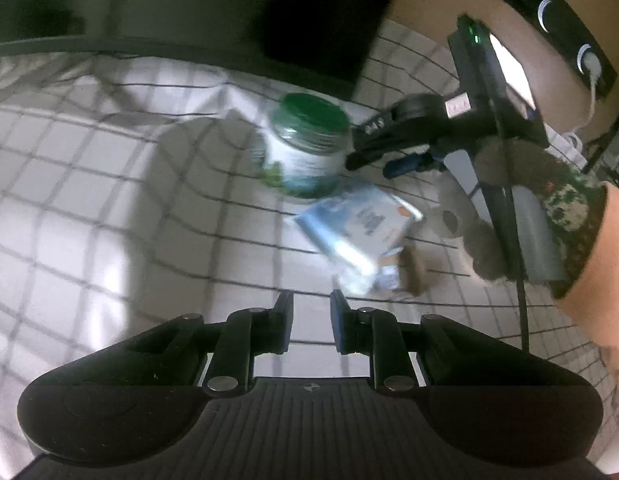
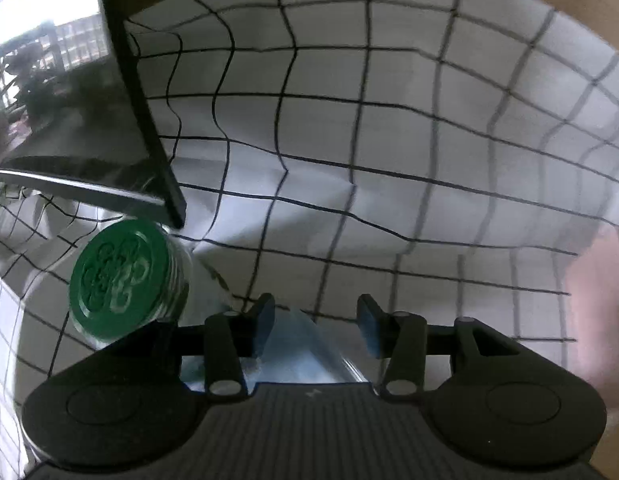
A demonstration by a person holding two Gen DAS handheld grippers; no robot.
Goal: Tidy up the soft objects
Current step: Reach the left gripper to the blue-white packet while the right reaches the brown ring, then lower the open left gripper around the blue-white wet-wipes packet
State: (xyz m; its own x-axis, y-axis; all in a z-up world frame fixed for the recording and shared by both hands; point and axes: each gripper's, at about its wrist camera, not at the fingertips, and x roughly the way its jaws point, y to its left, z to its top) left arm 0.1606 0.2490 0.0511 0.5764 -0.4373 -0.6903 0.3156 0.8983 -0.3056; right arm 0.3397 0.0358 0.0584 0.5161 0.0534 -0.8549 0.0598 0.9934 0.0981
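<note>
A blue and white soft packet (image 1: 357, 236) lies on the white checked cloth (image 1: 109, 200), in front of a jar with a green lid (image 1: 309, 136). A brown plush toy (image 1: 485, 256) lies to its right, partly hidden behind the right gripper's handle. My left gripper (image 1: 311, 312) hovers over the cloth short of the packet, its jaws a narrow gap apart with nothing between them. My right gripper (image 2: 317, 324) is open. The packet (image 2: 297, 352) shows low between its fingers with the pads clear of it, and the jar (image 2: 117, 280) lies at its left.
A dark glossy panel (image 2: 129, 120) stands at the back left over the cloth. A black box (image 1: 309, 20) sits behind the jar. A brown wall with a black strip of sockets (image 1: 569, 20) is at the far right. A person's forearm (image 1: 597, 260) reaches in from the right.
</note>
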